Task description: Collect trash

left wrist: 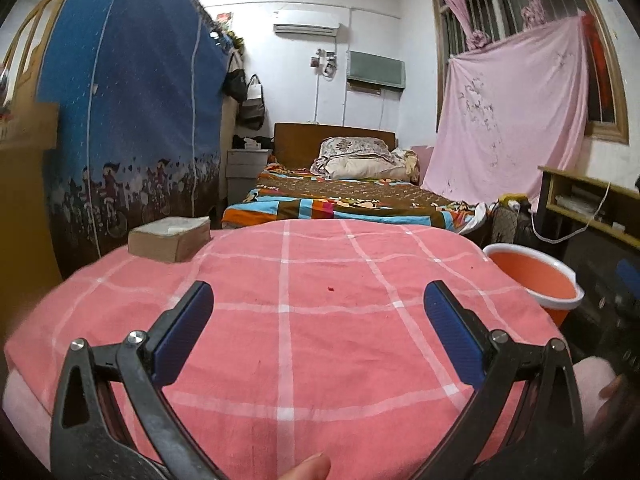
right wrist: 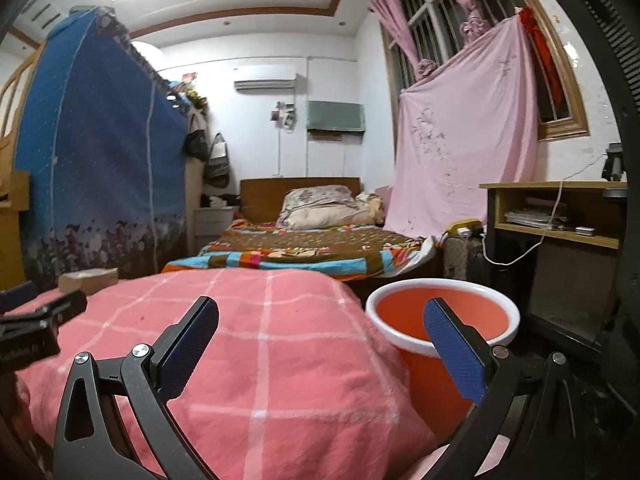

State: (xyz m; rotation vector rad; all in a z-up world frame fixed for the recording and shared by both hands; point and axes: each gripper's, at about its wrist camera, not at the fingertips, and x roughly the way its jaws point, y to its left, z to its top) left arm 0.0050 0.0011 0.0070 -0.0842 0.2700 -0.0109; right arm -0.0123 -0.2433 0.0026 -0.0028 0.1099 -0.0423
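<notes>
- No text, label, brand or number can be read in either view.
- Small white lettering on the black tongs body (right wrist: 24,346) at the left edge is too blurred to read.

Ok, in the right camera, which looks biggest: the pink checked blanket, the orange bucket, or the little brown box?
1. pink checked blanket
2. orange bucket
3. brown box
The box sits farther back, so it may look extra small.
</notes>
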